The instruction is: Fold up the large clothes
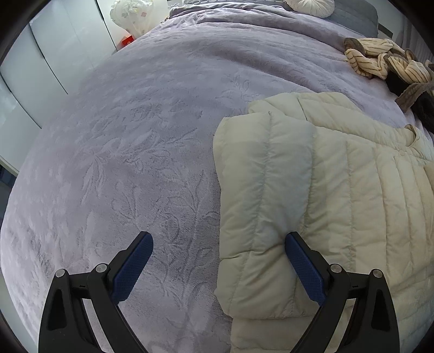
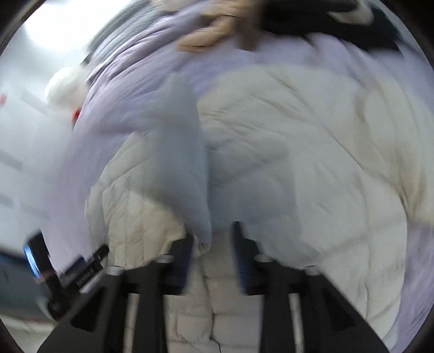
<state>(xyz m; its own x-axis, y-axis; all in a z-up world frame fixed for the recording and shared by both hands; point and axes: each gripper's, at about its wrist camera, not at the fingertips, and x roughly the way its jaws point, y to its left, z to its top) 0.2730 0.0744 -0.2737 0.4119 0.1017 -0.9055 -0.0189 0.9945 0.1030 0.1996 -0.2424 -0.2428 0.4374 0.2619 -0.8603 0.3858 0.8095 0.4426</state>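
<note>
Two jaws of the left gripper (image 1: 219, 267) stand wide open and hold nothing; the folded edge of the jacket (image 1: 312, 195) lies between them, on the bed (image 1: 122, 135). On the right gripper (image 2: 213, 258) the jaws are narrower, with a fold of jacket between them, but blur hides whether they pinch it. I judge the jacket light, soft, puffy and slippery, so a seam or hem gives the best hold.

We note a bed (image 1: 135, 152) under a lilac embossed blanket, a round cushion (image 1: 309, 6) at its head, and pale wardrobe doors (image 1: 54, 54) left, daylit.
</note>
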